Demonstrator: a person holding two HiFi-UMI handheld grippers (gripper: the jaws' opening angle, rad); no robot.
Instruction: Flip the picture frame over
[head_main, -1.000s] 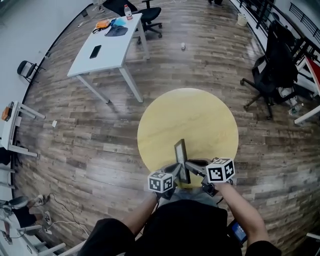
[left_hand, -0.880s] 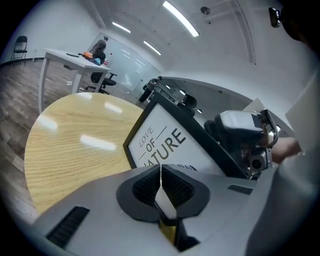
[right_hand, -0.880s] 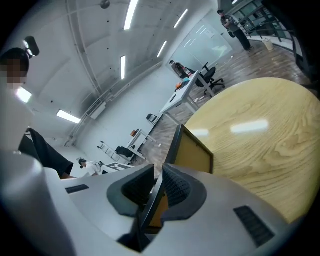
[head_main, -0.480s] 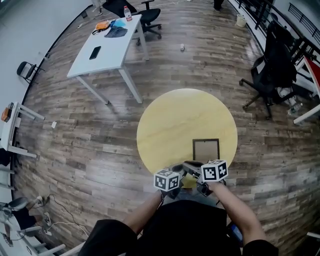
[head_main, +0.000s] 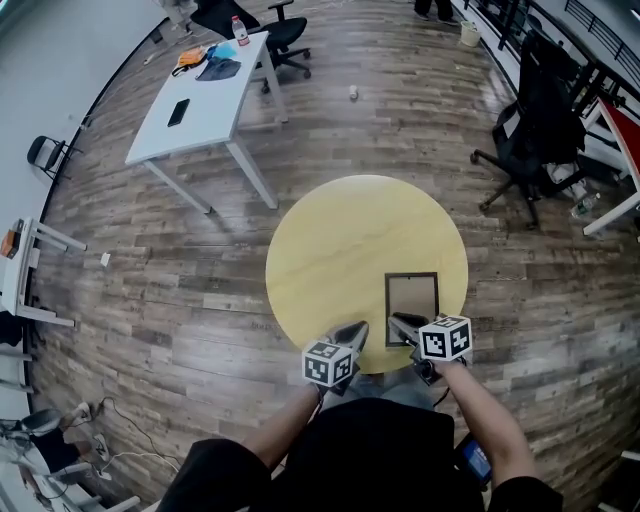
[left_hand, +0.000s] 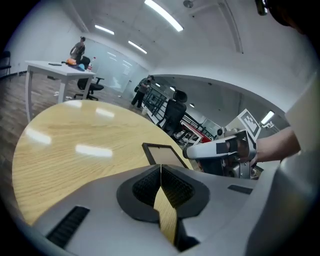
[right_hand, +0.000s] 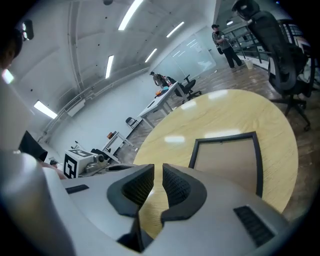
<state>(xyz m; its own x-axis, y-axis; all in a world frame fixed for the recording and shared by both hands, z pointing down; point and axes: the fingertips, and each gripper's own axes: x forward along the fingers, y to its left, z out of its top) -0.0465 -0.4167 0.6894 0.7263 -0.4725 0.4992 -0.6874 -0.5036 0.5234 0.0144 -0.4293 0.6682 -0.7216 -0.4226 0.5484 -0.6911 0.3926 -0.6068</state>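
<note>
The picture frame (head_main: 411, 308), dark-edged with a pale panel facing up, lies flat on the round yellow table (head_main: 340, 240) near its front right edge. It also shows in the left gripper view (left_hand: 162, 154) and the right gripper view (right_hand: 227, 160). My right gripper (head_main: 398, 322) hovers at the frame's near left corner, its jaws a narrow gap apart with nothing between them (right_hand: 158, 172). My left gripper (head_main: 355, 330) sits left of the frame over the table's front edge, shut and empty (left_hand: 161, 170).
A white desk (head_main: 195, 95) with a phone and cloth items stands at the far left. Black office chairs (head_main: 540, 130) are at the right, on the wooden floor. The far half of the table is bare wood.
A second ago the frame stood on edge between both grippers. It now lies flat on the table. The right gripper has dropped down toward its near corner.
</note>
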